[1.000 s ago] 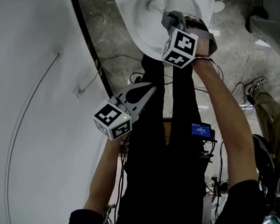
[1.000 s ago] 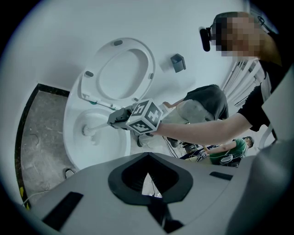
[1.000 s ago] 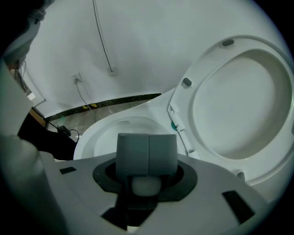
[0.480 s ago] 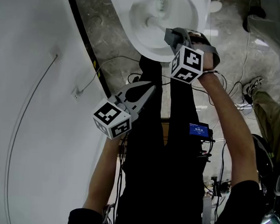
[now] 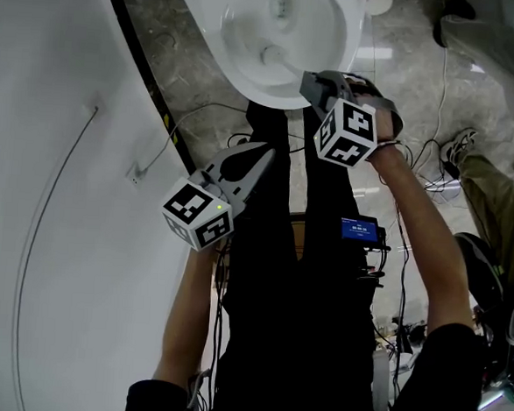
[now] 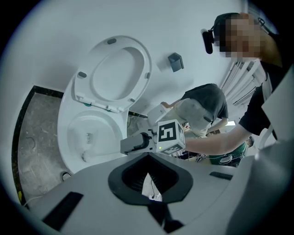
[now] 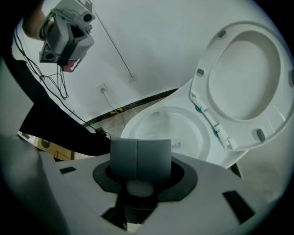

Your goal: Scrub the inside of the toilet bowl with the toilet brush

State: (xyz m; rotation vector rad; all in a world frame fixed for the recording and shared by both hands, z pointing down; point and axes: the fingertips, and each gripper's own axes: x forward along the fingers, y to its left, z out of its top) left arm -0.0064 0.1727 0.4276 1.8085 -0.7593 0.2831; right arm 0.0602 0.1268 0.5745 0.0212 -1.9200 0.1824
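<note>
The toilet bowl (image 5: 256, 90) sits at 12 o'clock in the head view, white, with its seat (image 7: 243, 73) tipped up against the wall behind it. The right gripper (image 5: 308, 81) reaches over the bowl's near rim at about 1 o'clock. In its own view its two grey pads (image 7: 124, 158) are pressed together along a seam, clamped on the white handle of the toilet brush (image 5: 280, 61), whose end shows just under them. From the jaws the brush runs toward 11 o'clock, down into the bowl, and its head lies low on the inner wall near the drain; whether the bristles press the surface cannot be told. The left gripper (image 5: 265, 152) hangs near the middle of the head view, at about 7 o'clock from the right one and well apart from the toilet. Its jaws are drawn together to a point with nothing between them, aimed toward the bowl. A white wall (image 5: 48, 186) fills the 9 o'clock side, with a thin cable (image 5: 41, 211) curving down it. Loose wires (image 5: 418, 168) trail over the grey stone floor (image 5: 203, 91) at 2 o'clock, and a small lit screen (image 5: 361, 229) glows at 3 o'clock, near the centre.
</note>
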